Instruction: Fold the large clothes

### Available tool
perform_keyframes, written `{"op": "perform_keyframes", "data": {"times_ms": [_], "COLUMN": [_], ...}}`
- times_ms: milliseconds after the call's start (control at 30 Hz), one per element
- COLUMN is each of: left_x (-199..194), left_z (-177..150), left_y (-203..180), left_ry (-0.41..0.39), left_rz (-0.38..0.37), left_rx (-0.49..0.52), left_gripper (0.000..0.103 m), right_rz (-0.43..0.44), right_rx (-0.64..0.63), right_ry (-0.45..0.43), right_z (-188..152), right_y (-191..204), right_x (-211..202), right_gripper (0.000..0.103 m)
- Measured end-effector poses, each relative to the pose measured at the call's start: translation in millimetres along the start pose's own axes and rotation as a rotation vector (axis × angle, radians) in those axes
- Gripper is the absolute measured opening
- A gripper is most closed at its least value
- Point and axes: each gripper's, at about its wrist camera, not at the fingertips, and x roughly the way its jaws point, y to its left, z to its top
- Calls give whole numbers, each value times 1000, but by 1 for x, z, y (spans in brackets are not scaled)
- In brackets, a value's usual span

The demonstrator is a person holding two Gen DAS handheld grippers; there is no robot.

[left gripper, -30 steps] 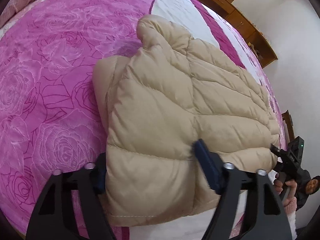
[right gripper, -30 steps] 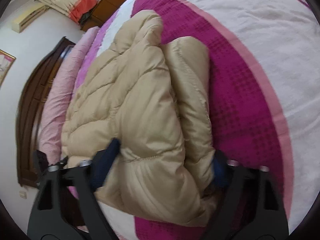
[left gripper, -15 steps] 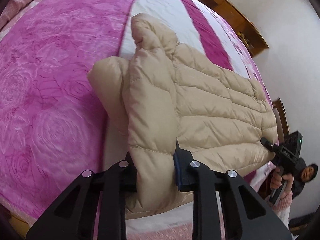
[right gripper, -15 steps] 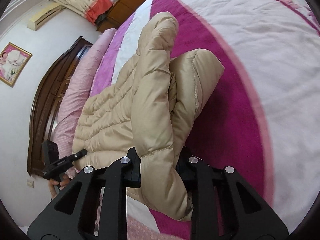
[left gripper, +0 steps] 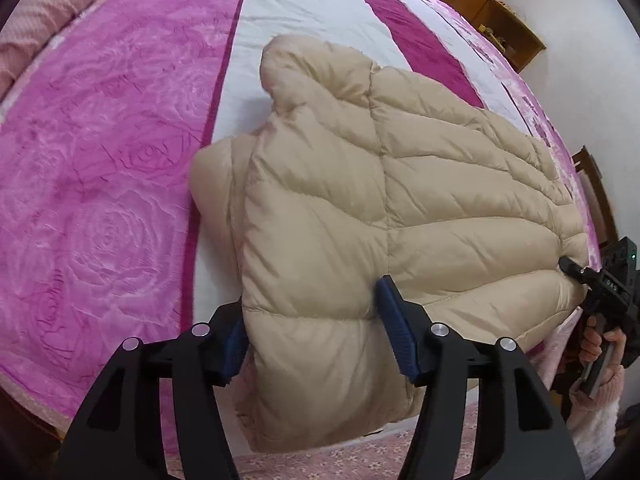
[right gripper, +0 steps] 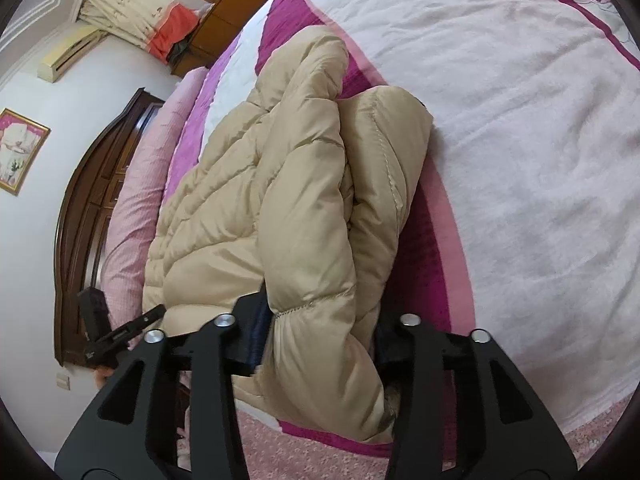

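Observation:
A beige quilted puffer jacket lies folded on the bed near its front edge. It also shows in the right wrist view. My left gripper is open, with its jaws spread around the jacket's near corner. My right gripper is open too, jaws spread around the opposite near end of the jacket. The right gripper also appears at the far right of the left wrist view, at the jacket's edge. The left gripper shows at the lower left of the right wrist view.
The bed has a pink rose-pattern cover and a white and magenta quilt. A dark wooden headboard, pink pillows, wooden furniture and white walls surround it. The bed's front edge is just below the grippers.
Both grippers were shut on the jacket's near edge half a second ago; now both have opened and the jacket has dropped flatter onto the bed.

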Motion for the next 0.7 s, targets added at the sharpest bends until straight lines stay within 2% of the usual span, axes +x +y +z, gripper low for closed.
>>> {"op": "perform_keyframes", "data": {"times_ms": [133,200,300,433,500,633,700], "left_x": [-30,-46,-56,-40,-28,0,10], "left_z": [-2,-1,2,0,-3,-9,-12], "left_y": [-12,-21,-38,-71,-87,-115,-124], "left_ry": [-70,-102,-120,-91,-76,-35,-35], "left_rz": [72,64,27,-42,-50,-73,-53], "left_rx": [81,110,136,207,237,297,325], "left_gripper": [69,69,69,69,69,69,69], "right_rz": [-5,-11,0,7,13,20,42], "right_rx": [3,9,10,26,25,30,41], "right_ry": [-33,-45,-48,-39,-27,3,11], "right_z": [-3,-5,-6,-6,-6,-5,-6], "right_y": [-1,-2,-5,-11,-13,-19,-22], "right_x": [-10,-13,-14,-12,-10,-3,-2], "right_gripper": [54,60,62,63,68,70,71]}}
